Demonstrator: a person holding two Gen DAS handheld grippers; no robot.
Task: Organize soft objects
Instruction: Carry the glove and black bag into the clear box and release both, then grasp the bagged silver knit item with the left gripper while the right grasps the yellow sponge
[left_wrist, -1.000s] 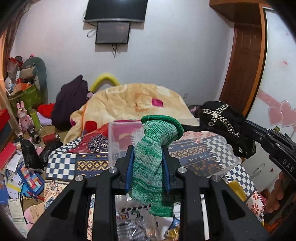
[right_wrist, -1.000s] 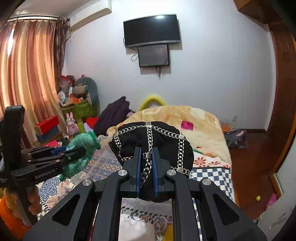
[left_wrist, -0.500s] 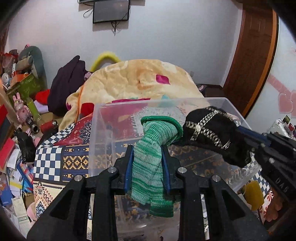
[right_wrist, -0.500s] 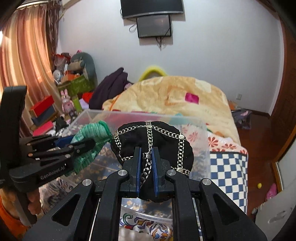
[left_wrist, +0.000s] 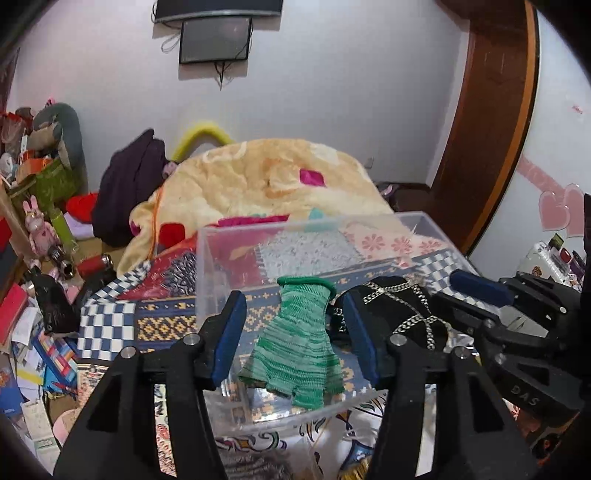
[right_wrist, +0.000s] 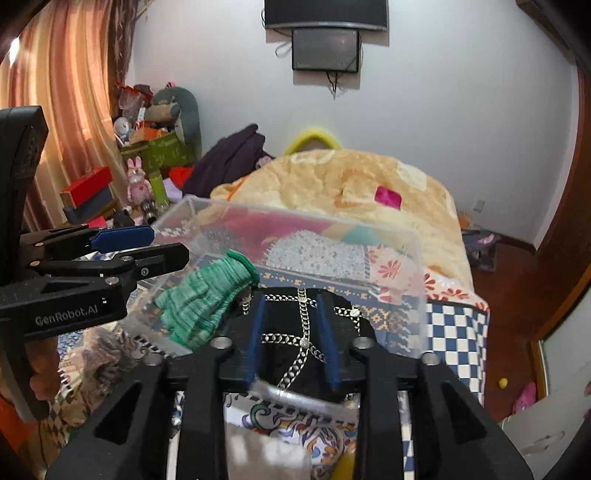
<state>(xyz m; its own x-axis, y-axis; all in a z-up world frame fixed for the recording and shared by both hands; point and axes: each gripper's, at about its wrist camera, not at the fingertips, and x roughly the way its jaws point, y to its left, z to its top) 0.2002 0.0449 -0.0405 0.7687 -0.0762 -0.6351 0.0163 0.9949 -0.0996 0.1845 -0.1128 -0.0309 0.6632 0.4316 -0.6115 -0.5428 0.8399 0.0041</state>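
Both grippers now released: left gripper fingers apart, right gripper fingers apart too. Green glove & black chained hat lie inside clear bin, glove left of hat.

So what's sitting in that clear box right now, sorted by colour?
Green: 1, the green knitted glove
Black: 1, the black chain-trimmed hat
Total: 2 soft things inside the clear plastic box. The left hand-held gripper and right hand-held gripper are both open, gripping neither.
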